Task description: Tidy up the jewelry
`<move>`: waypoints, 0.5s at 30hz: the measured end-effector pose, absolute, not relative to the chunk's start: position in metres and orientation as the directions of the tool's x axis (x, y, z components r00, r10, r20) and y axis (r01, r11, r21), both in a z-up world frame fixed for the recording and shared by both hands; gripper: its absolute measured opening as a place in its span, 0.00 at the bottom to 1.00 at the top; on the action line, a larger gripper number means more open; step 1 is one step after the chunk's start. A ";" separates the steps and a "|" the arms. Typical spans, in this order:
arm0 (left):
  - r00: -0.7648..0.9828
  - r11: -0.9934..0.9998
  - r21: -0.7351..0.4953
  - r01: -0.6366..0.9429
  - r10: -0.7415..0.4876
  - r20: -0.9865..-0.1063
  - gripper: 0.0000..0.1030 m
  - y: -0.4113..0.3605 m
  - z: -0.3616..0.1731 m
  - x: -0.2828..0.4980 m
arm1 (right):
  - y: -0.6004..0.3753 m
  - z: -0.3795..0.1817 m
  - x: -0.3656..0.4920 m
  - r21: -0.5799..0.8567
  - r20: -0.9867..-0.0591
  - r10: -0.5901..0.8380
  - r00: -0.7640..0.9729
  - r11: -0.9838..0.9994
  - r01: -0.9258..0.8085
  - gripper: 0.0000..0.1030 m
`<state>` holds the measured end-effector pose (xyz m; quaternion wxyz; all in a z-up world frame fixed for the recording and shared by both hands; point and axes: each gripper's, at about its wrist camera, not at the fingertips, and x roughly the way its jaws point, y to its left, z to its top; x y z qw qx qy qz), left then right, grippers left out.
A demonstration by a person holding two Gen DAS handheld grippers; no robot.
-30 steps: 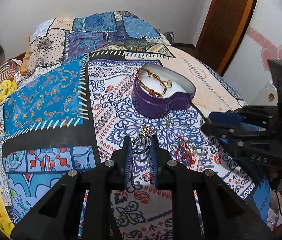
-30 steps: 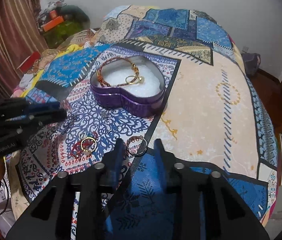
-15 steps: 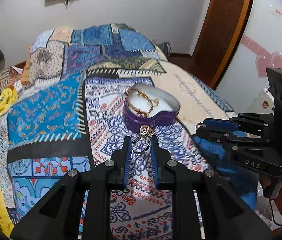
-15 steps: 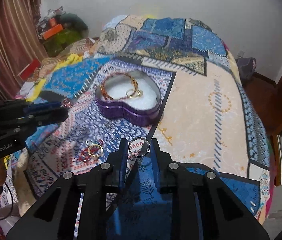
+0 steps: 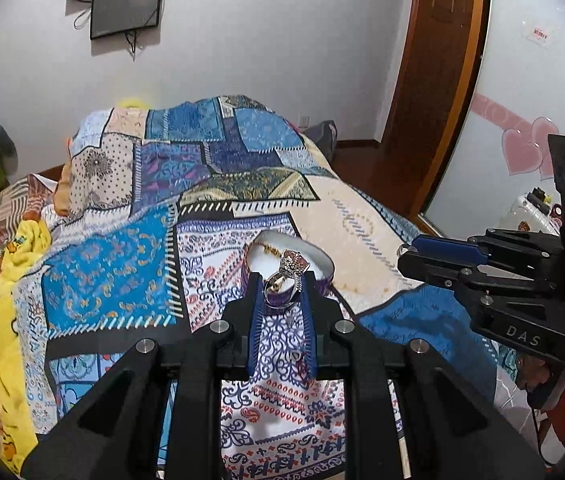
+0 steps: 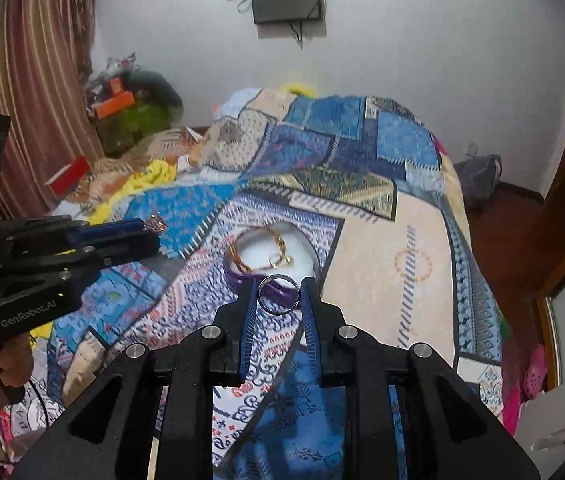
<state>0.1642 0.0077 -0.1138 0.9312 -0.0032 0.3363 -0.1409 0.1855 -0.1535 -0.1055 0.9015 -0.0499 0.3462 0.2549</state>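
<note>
My left gripper (image 5: 281, 280) is shut on a silver ring with a large stone cluster (image 5: 290, 270), held above the patterned bedspread. My right gripper (image 6: 278, 288) is shut on a plain silver band ring (image 6: 277, 294). Just beyond both sets of tips sits a purple heart-shaped tin (image 6: 234, 276) with a white lining; a gold chain and a gold ring (image 6: 278, 258) lie inside it. In the left wrist view the tin (image 5: 324, 268) shows behind the held ring, and my right gripper (image 5: 404, 254) reaches in from the right. My left gripper (image 6: 150, 232) shows at the left of the right wrist view, its stone ring (image 6: 155, 224) at the tip.
A patchwork bedspread (image 5: 122, 248) covers the bed. Yellow and patterned cloths (image 5: 14, 264) pile along the left side. A dark monitor (image 5: 126, 8) hangs on the far wall. A wooden door (image 5: 438, 80) stands to the right, and curtains (image 6: 22, 80) with clutter to the left.
Both grippers have risen off the bedspread with their rings. The right jaws closed onto the plain ring at the start. The loose jewelry near the front edge has dropped out of view.
</note>
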 end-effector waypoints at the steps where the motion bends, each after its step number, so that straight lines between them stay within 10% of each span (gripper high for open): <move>1: 0.736 0.960 -0.101 0.260 -0.265 -0.623 0.17 0.008 -0.112 0.165 | -0.154 -0.104 0.185 0.087 -0.645 0.427 0.633 0.865 -0.495 0.19; 15: 0.740 0.961 -0.109 0.252 -0.265 -0.618 0.17 0.008 -0.110 0.196 | -0.151 -0.104 0.211 0.107 -0.622 0.439 0.648 0.868 -0.485 0.19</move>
